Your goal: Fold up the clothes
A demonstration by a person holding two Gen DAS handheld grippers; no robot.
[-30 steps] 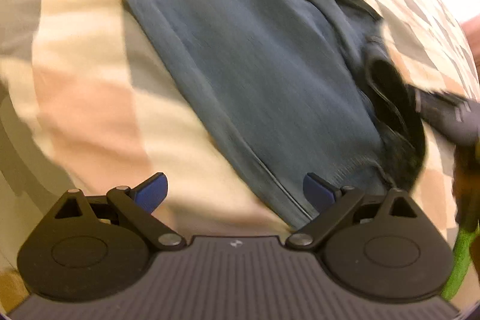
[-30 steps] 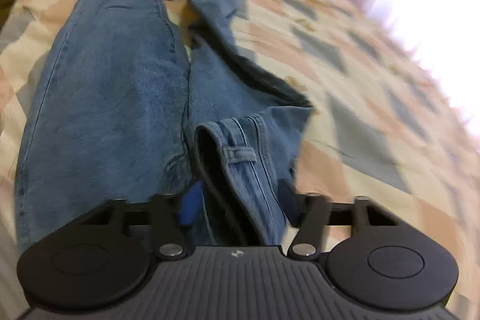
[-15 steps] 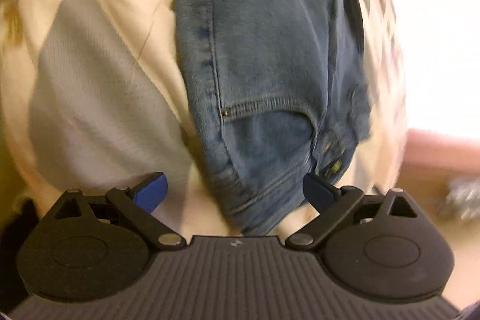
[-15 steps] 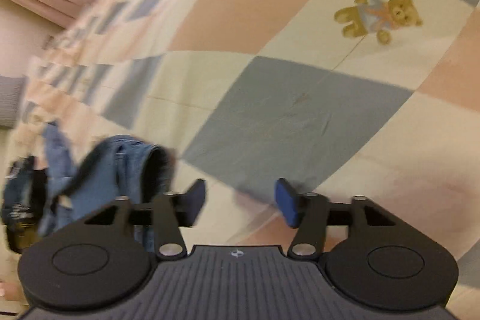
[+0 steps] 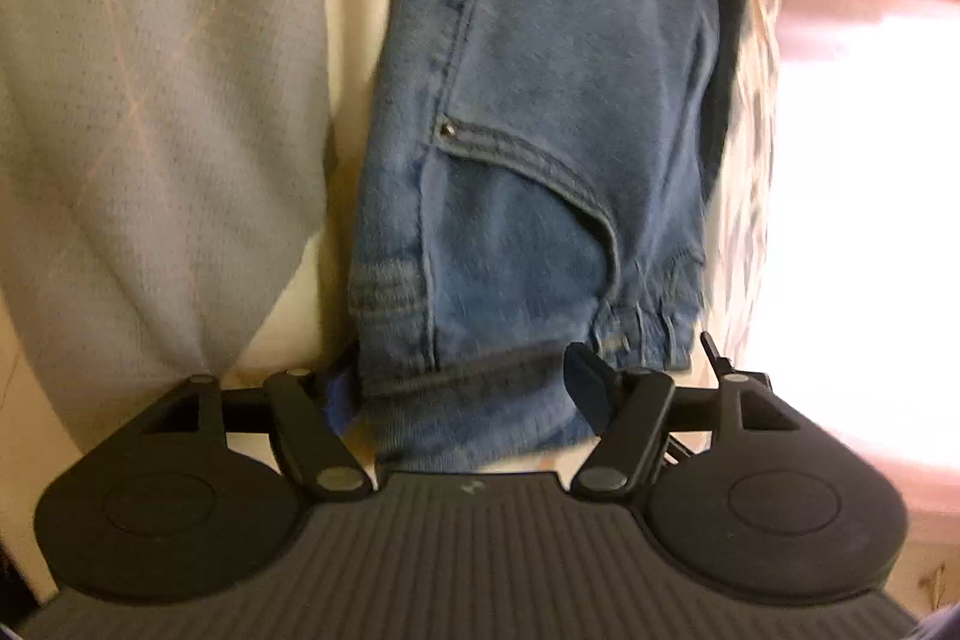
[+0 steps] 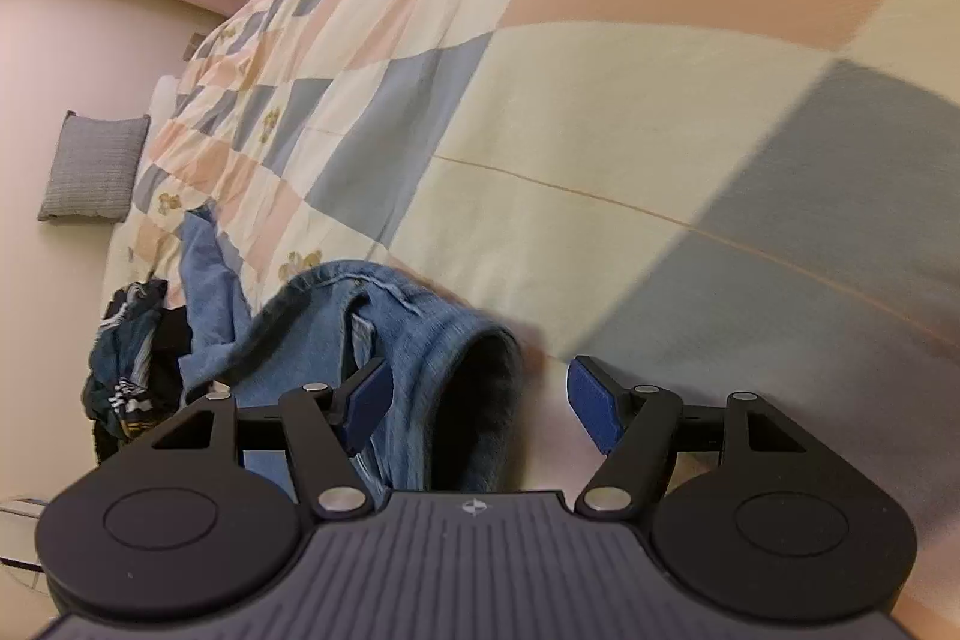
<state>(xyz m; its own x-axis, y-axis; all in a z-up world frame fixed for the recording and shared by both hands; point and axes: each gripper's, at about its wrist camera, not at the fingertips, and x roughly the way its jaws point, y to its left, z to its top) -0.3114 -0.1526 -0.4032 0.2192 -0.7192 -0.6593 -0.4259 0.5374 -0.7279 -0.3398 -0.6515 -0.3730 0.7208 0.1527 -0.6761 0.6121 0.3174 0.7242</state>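
Now one jeans (image 5: 540, 172) on quilt (image 6: 540, 112); left tool (image 5: 462, 388) grips waistband, right tool (image 6: 480, 400) wide

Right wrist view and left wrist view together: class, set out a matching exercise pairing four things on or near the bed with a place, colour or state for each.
Things
1. jeans
2. quilt
3. cushion
4. right hand-held gripper

Descriptions
A. grey, beside the bed
B. open, over the waistband
C. blue denim, waistband between the left hand-held gripper's fingers
D. checked in peach, cream and grey-blue

Pairs: 1-C, 2-D, 3-A, 4-B
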